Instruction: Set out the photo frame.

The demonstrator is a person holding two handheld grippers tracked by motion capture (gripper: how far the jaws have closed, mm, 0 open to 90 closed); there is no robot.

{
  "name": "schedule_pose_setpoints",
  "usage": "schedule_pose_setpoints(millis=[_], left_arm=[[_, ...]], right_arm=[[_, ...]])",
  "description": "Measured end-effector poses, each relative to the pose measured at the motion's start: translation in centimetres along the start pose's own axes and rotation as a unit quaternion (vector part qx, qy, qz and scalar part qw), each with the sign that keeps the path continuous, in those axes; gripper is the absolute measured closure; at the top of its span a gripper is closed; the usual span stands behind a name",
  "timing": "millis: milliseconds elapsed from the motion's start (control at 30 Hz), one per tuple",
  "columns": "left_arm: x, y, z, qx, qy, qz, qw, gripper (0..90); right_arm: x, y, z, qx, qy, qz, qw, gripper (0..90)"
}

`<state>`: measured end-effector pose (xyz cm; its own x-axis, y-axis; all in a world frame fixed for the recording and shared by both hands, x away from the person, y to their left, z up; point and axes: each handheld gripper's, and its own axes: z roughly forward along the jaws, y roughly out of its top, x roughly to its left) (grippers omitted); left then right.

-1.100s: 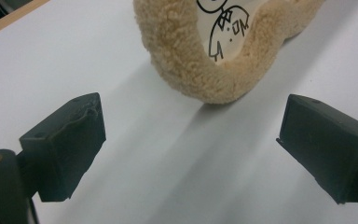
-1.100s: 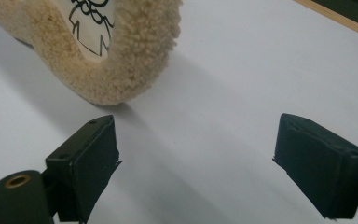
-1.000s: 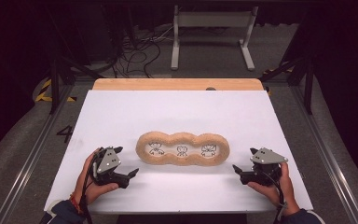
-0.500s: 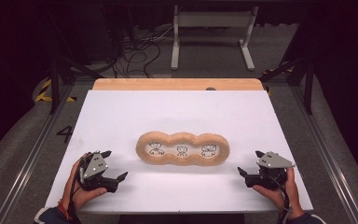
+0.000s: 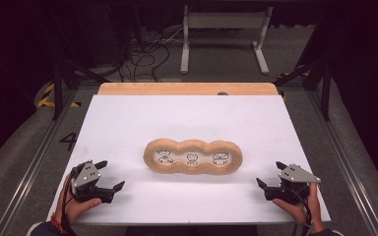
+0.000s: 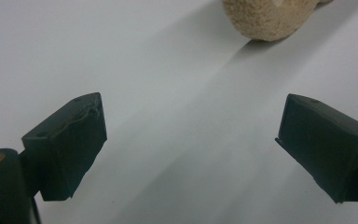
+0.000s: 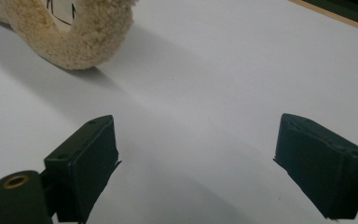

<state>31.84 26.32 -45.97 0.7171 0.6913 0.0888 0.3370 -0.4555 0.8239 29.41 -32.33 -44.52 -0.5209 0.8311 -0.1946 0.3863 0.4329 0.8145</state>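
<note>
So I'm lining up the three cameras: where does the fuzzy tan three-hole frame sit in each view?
High view: the fuzzy frame lies mid-table on the white sheet, between the two grippers.
Left gripper view: one rounded end at the top edge, right of centre.
Right gripper view: one end in the top left corner, a drawing inside its hole.
Shared landmark: the white sheet under the frame.

The fuzzy three-hole frame [image 5: 193,157] lies mid-table [image 5: 177,118], between left tongs [image 5: 109,176] and right tongs [image 5: 270,174].
</note>
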Motion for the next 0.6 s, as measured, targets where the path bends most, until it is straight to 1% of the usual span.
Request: schedule_pose_setpoints(millis=[100, 200, 433, 500, 533, 600], left_arm=[[0.2, -0.3, -0.2, -0.002, 0.001, -0.006, 1.0000, 8.1], [0.4, -0.5, -0.4, -0.005, 0.001, -0.008, 1.0000, 8.0], [0.5, -0.8, -0.8, -0.008, 0.002, -0.012, 0.9999, 8.0], [0.5, -0.8, -0.8, -0.009, 0.002, -0.013, 0.9999, 8.0], [0.5, -0.8, -0.7, -0.009, 0.001, -0.015, 0.9998, 8.0], [0.5, -0.8, -0.7, -0.010, -0.001, -0.018, 0.9998, 8.0]], right_arm=[[-0.3, -0.4, -0.1, -0.001, 0.000, 0.007, 1.0000, 12.4], [-0.5, -0.8, -0.3, -0.001, -0.003, 0.014, 0.9999, 12.3], [-0.7, -1.3, -0.6, -0.003, -0.009, 0.020, 0.9998, 12.1], [-0.7, -1.4, -0.7, -0.002, -0.009, 0.022, 0.9997, 12.1], [-0.7, -1.4, -0.7, -0.006, -0.008, 0.025, 0.9996, 12.1], [-0.7, -1.3, -0.7, -0.007, -0.010, 0.024, 0.9996, 12.1]])
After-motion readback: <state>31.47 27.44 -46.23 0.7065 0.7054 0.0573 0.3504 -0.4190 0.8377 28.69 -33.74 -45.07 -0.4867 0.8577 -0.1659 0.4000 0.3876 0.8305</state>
